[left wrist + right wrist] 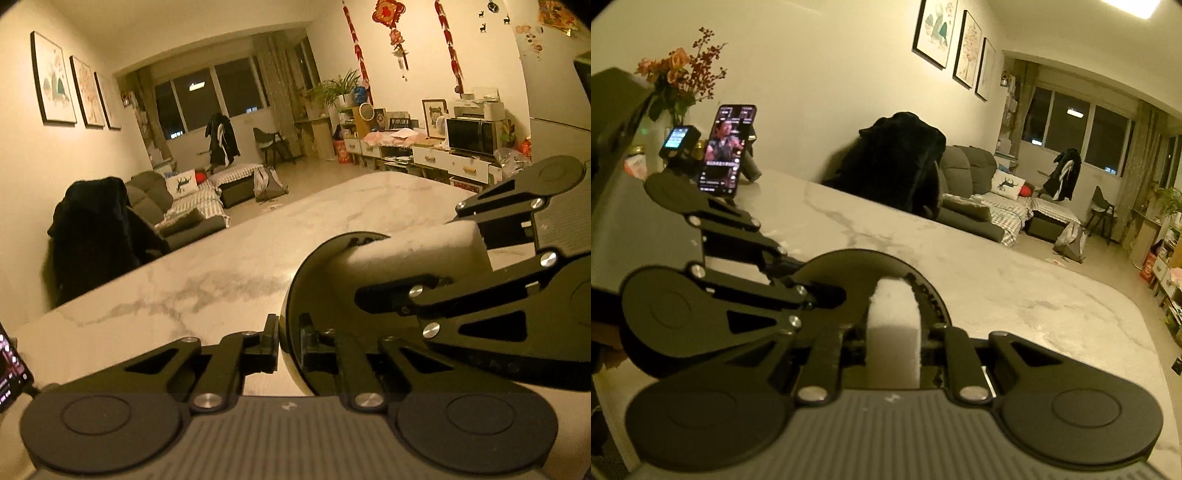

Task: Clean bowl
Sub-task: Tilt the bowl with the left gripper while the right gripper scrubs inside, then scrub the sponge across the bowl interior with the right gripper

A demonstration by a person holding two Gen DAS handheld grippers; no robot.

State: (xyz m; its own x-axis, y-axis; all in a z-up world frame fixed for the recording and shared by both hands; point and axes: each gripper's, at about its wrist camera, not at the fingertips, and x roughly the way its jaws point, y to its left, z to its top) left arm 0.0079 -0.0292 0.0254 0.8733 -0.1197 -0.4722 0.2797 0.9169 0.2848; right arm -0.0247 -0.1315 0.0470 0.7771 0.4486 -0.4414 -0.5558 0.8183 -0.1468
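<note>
A black bowl (332,280) stands on the marble table (184,280). My left gripper (290,343) is shut on the bowl's near rim, one finger outside and one inside. My right gripper (424,258) comes in from the right, shut on a white sponge (417,247) that lies inside the bowl. In the right wrist view the sponge (894,321) sits between my right gripper's fingers (892,343), pressed into the bowl (857,269), and the left gripper (812,291) holds the bowl's left rim.
A lit phone (726,147) on a stand and a vase of flowers (677,81) stand at the table's far left. A chair draped with a black coat (897,158) is behind the table. The table edge (1126,317) curves at the right.
</note>
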